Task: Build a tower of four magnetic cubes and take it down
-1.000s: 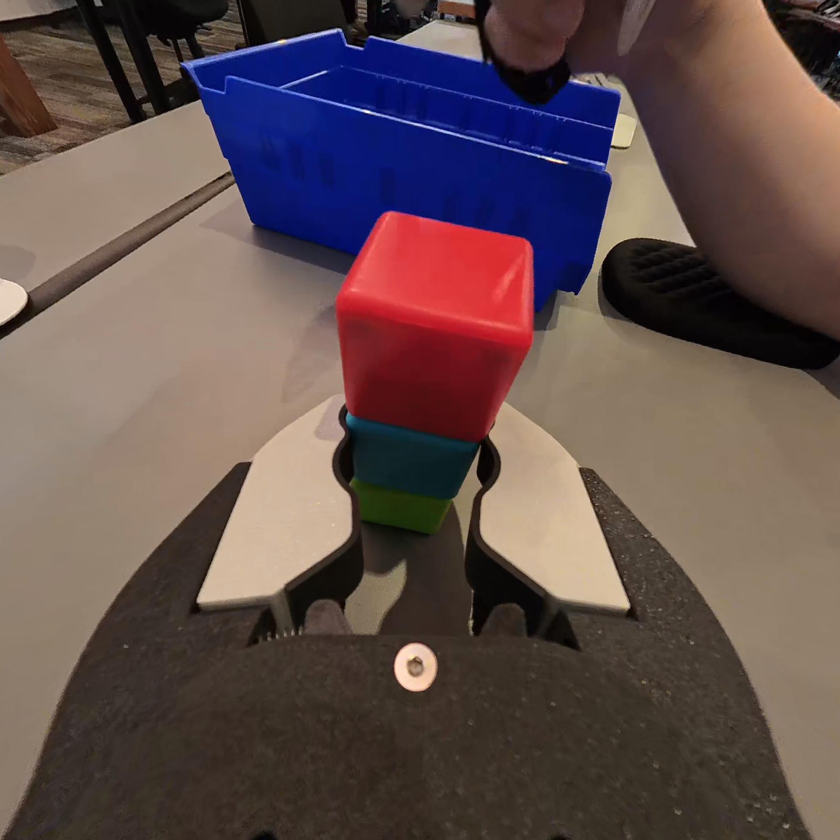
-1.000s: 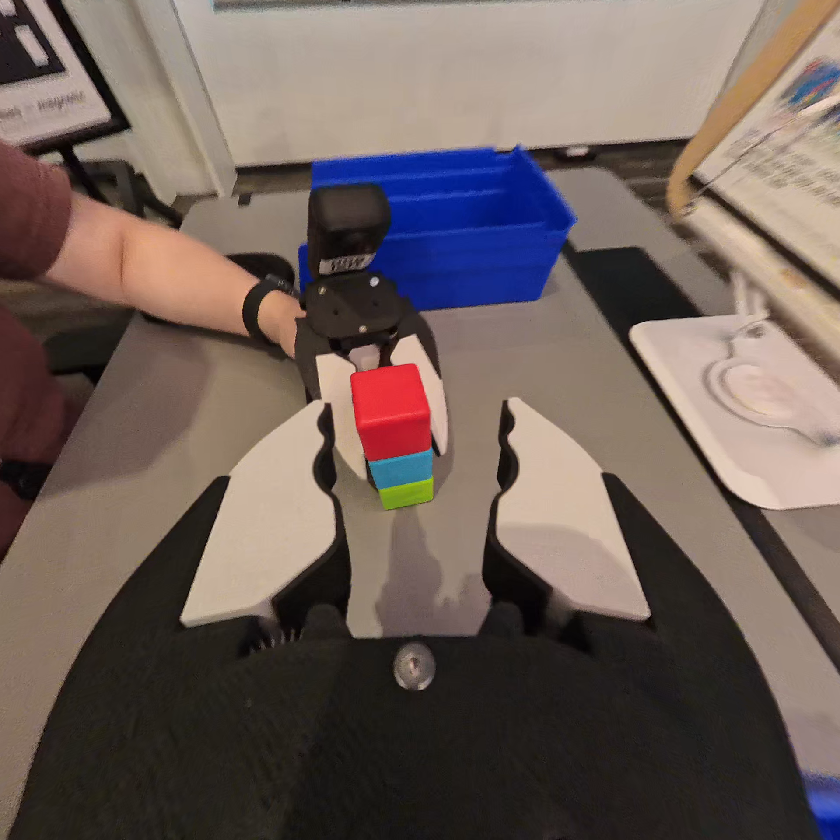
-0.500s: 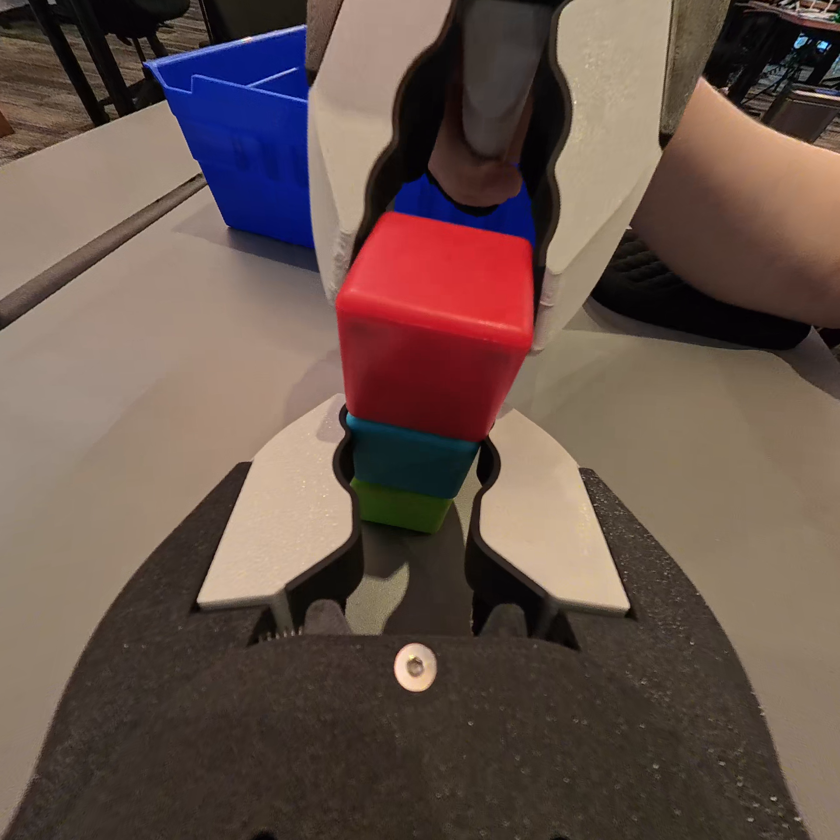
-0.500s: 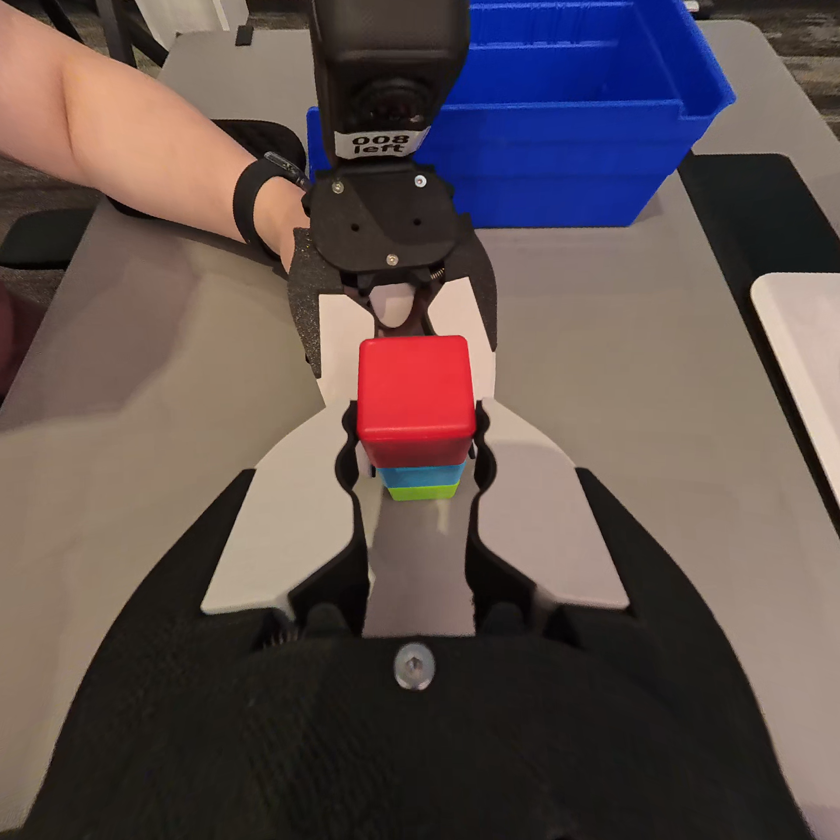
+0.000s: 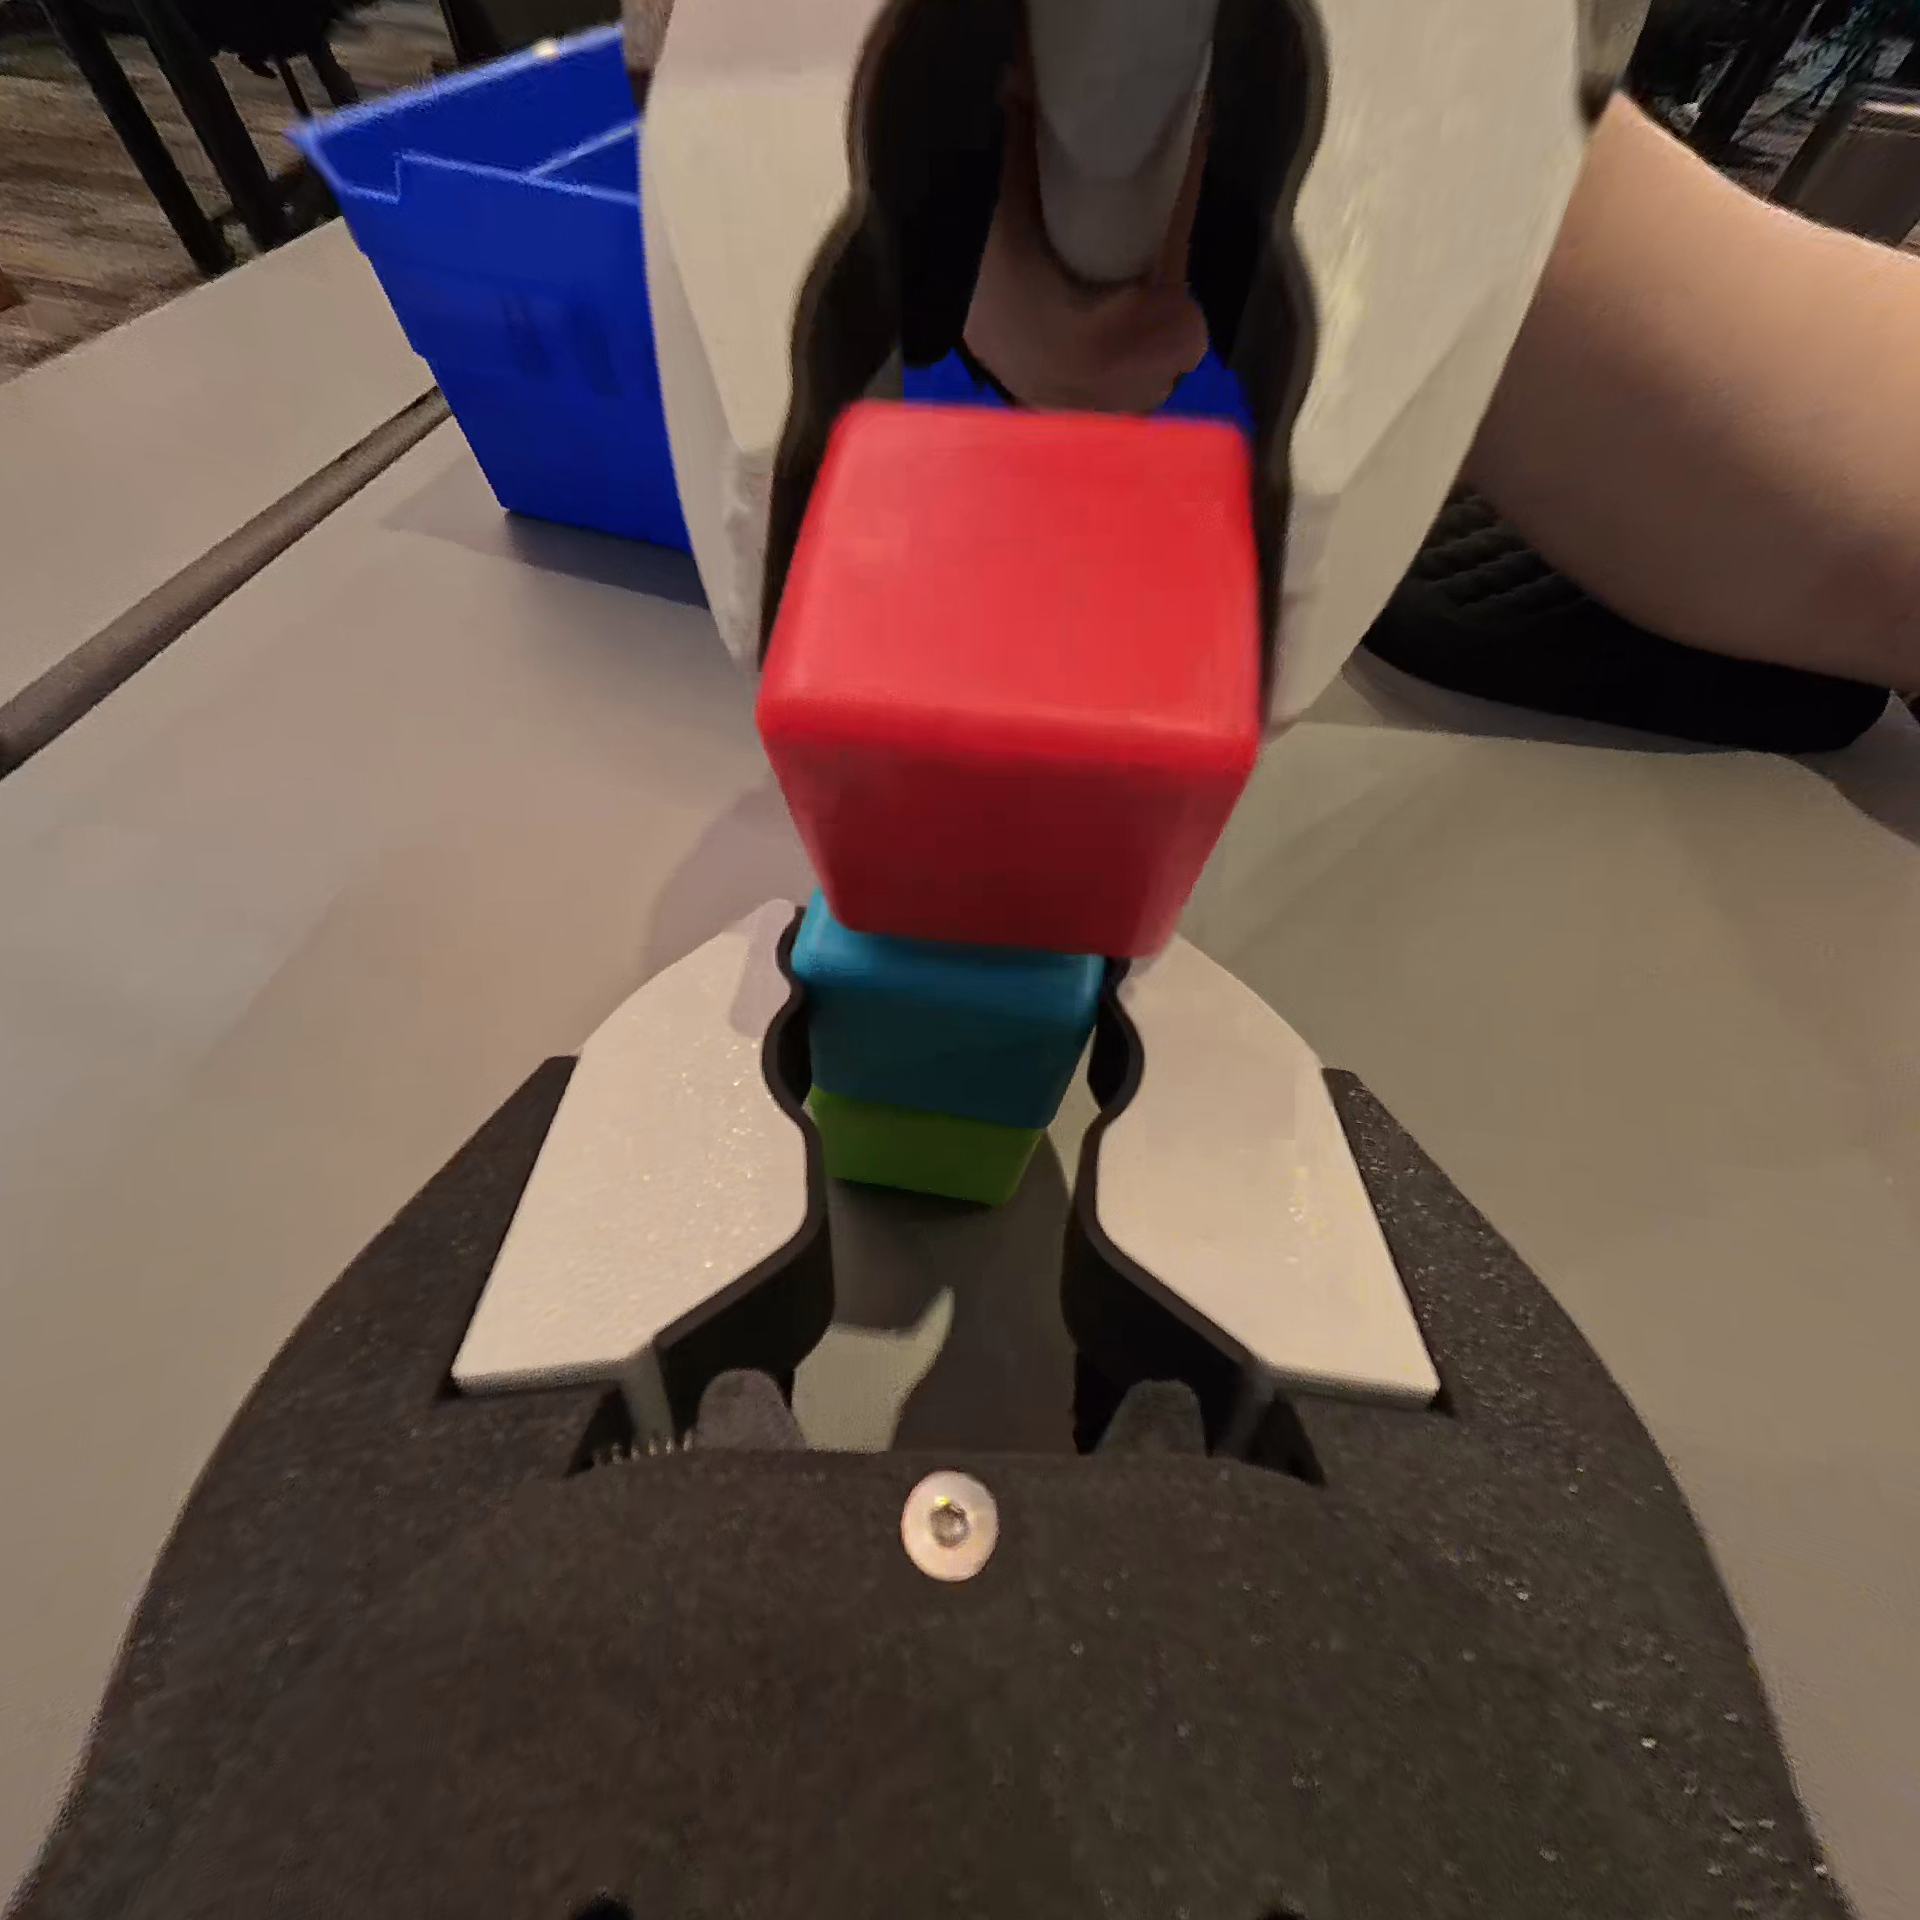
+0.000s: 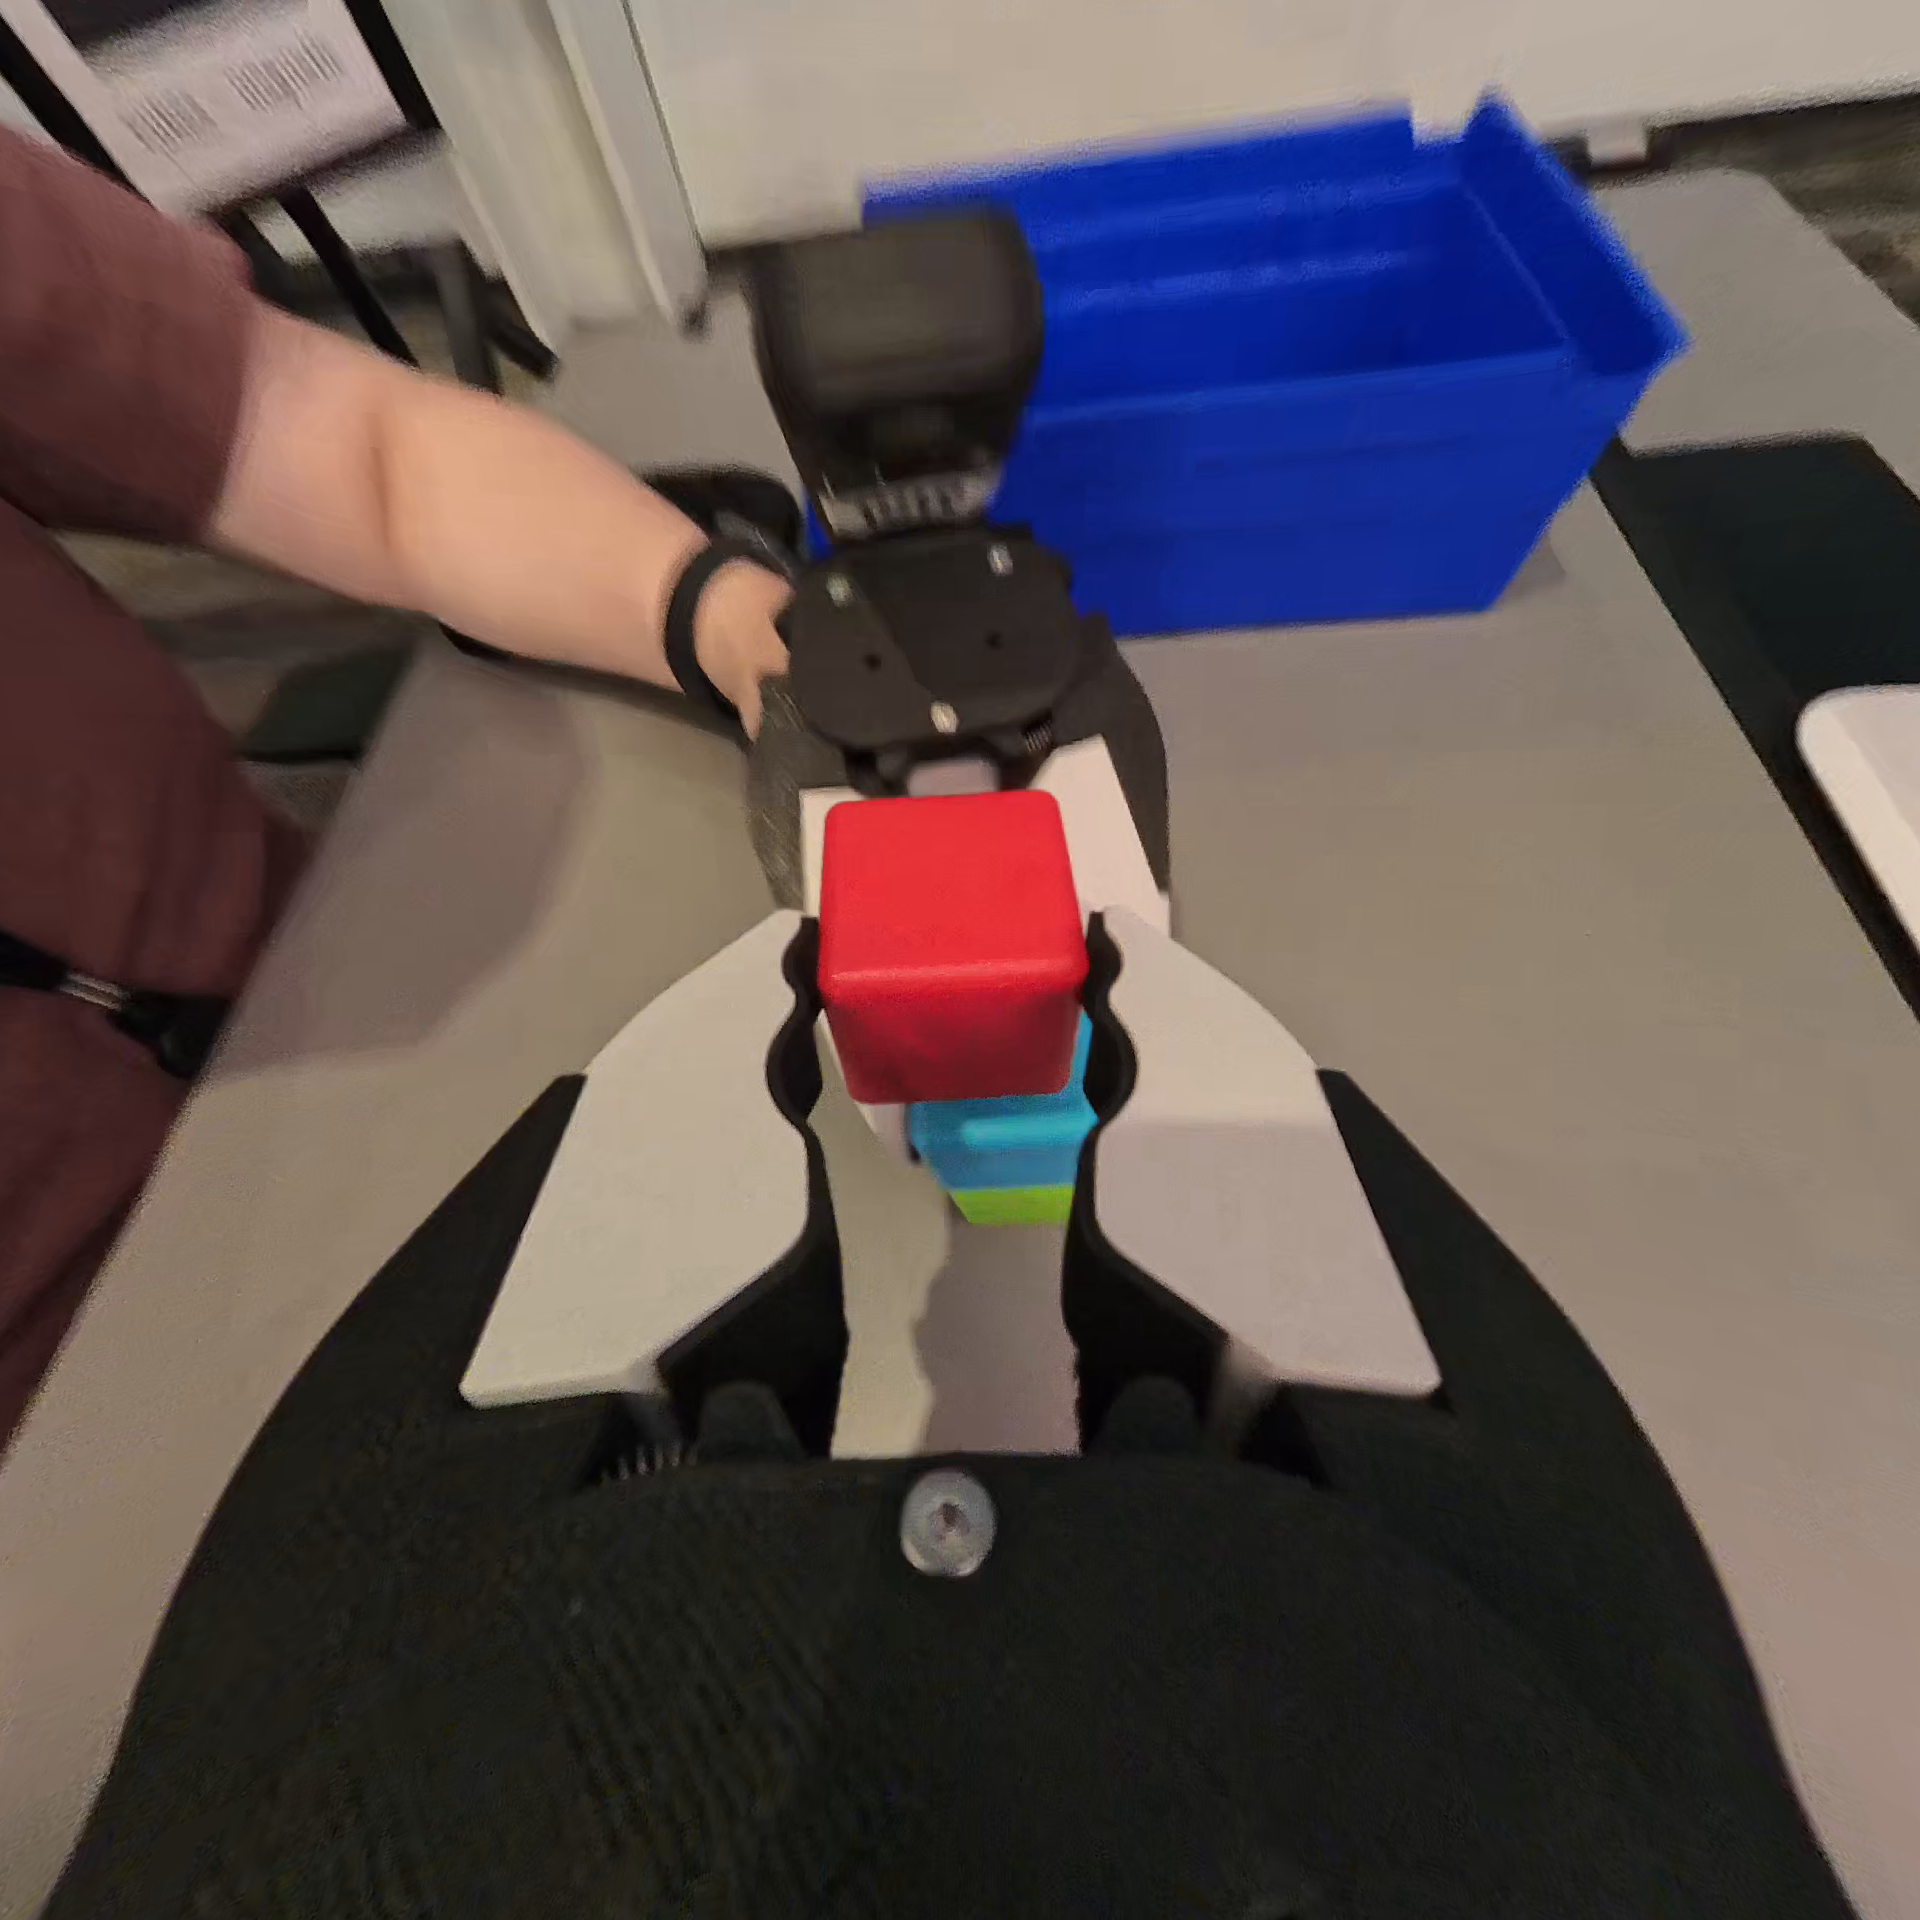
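A three-cube stack stands on the grey table point(image 5: 312, 883): a green cube point(image 5: 920, 1153) at the bottom, a teal cube point(image 5: 940, 1029) on it, a red cube point(image 5: 1008, 675) on top. My left gripper point(image 5: 945, 1003) is shut on the teal cube. My right gripper point(image 6: 945, 966) is shut on the red cube point(image 6: 951, 935), which sits skewed and shifted left of the teal cube point(image 6: 1003, 1138) and green cube point(image 6: 1013, 1205). The right gripper's white fingers point(image 5: 1455, 312) flank the red cube in the left wrist view. I cannot tell whether red and teal still touch.
A blue plastic bin point(image 6: 1299, 416) stands behind the stack and also shows in the left wrist view point(image 5: 499, 312). A black pad point(image 5: 1610, 644) lies under the person's forearm point(image 5: 1662, 395). A white tray point(image 6: 1870, 790) and a dark mat point(image 6: 1766, 571) are at the right. Across from one pair of fingers to the other is roughly 7 centimeters.
My right gripper came in from above and shut on the red cube, then shifted it up and sideways off the teal cube. My left gripper has stayed shut on the teal cube.
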`<state>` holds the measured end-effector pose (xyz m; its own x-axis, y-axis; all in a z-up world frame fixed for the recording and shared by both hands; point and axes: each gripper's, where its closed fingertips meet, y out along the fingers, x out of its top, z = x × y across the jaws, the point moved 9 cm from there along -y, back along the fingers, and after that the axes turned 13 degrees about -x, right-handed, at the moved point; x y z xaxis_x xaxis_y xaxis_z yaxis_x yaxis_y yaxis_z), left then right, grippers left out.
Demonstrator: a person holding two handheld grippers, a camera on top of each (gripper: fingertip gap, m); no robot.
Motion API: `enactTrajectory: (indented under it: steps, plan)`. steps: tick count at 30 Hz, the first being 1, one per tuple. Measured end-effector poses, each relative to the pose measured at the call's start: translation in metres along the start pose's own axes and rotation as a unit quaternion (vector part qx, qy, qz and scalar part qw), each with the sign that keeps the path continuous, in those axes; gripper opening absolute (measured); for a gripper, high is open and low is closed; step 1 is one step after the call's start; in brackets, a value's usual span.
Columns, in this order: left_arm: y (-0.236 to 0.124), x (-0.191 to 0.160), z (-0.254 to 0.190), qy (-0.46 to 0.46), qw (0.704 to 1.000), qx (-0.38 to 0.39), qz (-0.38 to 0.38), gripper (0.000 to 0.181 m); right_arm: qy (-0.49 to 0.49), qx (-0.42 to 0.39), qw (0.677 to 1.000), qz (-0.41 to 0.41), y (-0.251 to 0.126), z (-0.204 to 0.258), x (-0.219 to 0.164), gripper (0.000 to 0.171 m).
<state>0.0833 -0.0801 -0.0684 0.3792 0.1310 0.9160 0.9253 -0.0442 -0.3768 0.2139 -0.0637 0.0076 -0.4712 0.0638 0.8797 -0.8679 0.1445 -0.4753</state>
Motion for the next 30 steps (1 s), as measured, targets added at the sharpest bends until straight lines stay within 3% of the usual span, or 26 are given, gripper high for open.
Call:
enactTrajectory:
  steps: [3, 7, 10, 13, 16, 19, 30]
  plan:
    - [0.000, 0.000, -0.001, -0.007, 1.000, -0.004, -0.003, 0.051, 0.001, -0.010, 0.999, -0.036, -0.020, -0.001, 0.012, 0.050]
    - [0.000, 0.000, -0.001, -0.004, 1.000, -0.008, -0.004, 0.051, -0.019, -0.129, 0.989, -0.072, -0.081, -0.015, 0.023, 0.050]
    - [0.001, -0.001, -0.002, -0.007, 1.000, -0.009, -0.008, 0.051, 0.022, -0.302, 0.948, -0.100, -0.143, -0.047, 0.003, 0.049]
    - [0.002, -0.001, -0.002, -0.009, 1.000, -0.004, -0.015, 0.051, 0.131, -0.428, 0.892, -0.065, -0.174, -0.086, -0.047, 0.049]
    - [0.003, -0.002, -0.003, -0.022, 1.000, -0.001, -0.010, 0.053, 0.223, -0.429, 0.876, 0.000, -0.161, -0.113, -0.095, 0.050]
    - [0.008, -0.004, -0.004, -0.022, 0.999, 0.009, 0.021, 0.073, 0.236, -0.437, 0.863, 0.091, -0.140, -0.124, -0.121, 0.050]
    - [0.022, -0.018, -0.004, -0.020, 0.988, 0.051, 0.144, 0.062, 0.239, -0.406, 0.852, 0.227, -0.113, -0.128, -0.157, 0.052]
